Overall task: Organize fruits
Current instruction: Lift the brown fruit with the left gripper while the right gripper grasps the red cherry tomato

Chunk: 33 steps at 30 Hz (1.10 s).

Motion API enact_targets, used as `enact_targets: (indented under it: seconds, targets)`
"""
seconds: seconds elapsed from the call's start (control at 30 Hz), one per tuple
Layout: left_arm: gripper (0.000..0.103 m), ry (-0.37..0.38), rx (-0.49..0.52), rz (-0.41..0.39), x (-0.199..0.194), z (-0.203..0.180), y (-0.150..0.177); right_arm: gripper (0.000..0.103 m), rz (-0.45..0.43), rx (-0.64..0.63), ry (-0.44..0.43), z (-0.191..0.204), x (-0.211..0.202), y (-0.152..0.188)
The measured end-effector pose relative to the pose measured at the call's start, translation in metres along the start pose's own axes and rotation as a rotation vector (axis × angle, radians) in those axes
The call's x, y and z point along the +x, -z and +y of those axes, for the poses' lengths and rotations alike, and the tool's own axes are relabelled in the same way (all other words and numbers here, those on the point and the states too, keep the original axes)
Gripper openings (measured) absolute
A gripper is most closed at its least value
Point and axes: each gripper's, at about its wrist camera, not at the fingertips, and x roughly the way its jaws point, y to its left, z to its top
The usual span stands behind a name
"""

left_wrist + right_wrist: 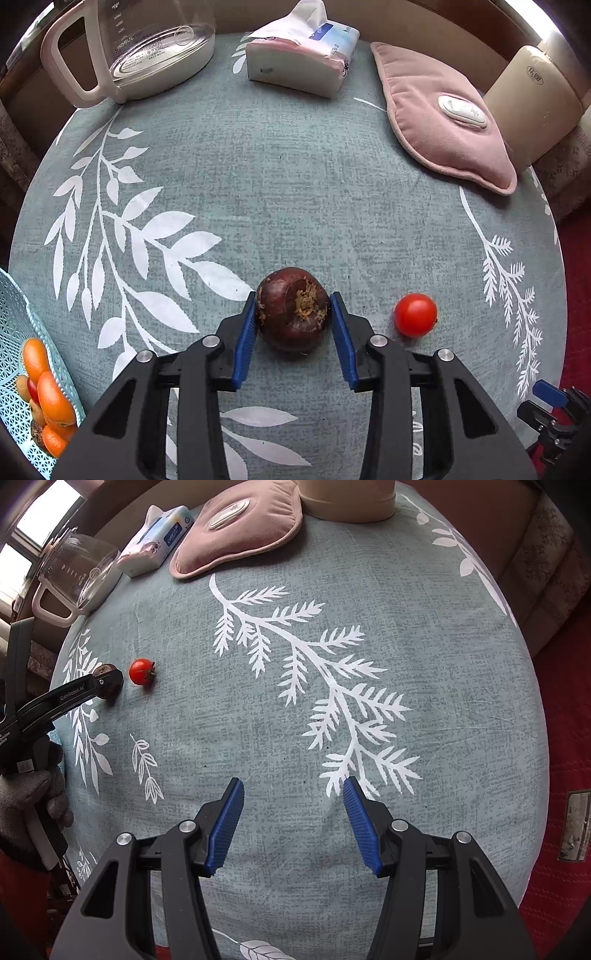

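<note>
Leaf-print tablecloth (295, 184), dark fruit (293, 308) between left hand-held gripper (294, 306) pads

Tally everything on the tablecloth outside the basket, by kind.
Fruit: 2 (dark brown fruit, red tomato)
Glass jug: 1
Tissue pack: 1
Pink pad: 1
Beige container: 1
Total: 6

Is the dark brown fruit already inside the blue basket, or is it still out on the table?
Out. The dark brown fruit lies on the tablecloth between the left gripper fingers; the blue basket stands apart at the left.
</note>
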Motion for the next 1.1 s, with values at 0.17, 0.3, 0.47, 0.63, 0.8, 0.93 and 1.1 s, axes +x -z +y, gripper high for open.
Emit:
enact_targets:
  seconds: [0.17, 0.3, 0.47, 0.63, 0.8, 0.93, 1.1]
  targets:
    - [0.039, 0.015, -0.009, -0.002, -0.011, 0.008, 0.004, 0.056, 0.002, -0.010, -0.005, 0.010, 0.004, -0.001]
    - [0.039, 0.030, -0.013, -0.023, -0.029, 0.014, 0.011, 0.056, 0.003, -0.021, -0.014, 0.020, 0.008, -0.004]
    - [0.039, 0.032, -0.023, -0.053, -0.055, 0.024, 0.015, 0.056, -0.007, -0.054, -0.031, 0.039, 0.011, -0.014]
    - [0.039, 0.018, -0.031, -0.084, -0.080, 0.034, 0.026, 0.056, -0.025, -0.090, -0.053, 0.066, 0.014, -0.029]
    - [0.039, 0.010, -0.067, -0.098, -0.100, 0.052, 0.041, 0.056, -0.032, -0.124, -0.072, 0.095, 0.021, -0.043]
    - [0.039, 0.003, -0.080, -0.096, -0.110, 0.065, 0.053, 0.056, -0.033, -0.152, -0.076, 0.118, 0.029, -0.052]
    - [0.039, 0.002, -0.096, -0.109, -0.124, 0.081, 0.061, 0.056, -0.044, -0.185, -0.063, 0.142, 0.039, -0.066]
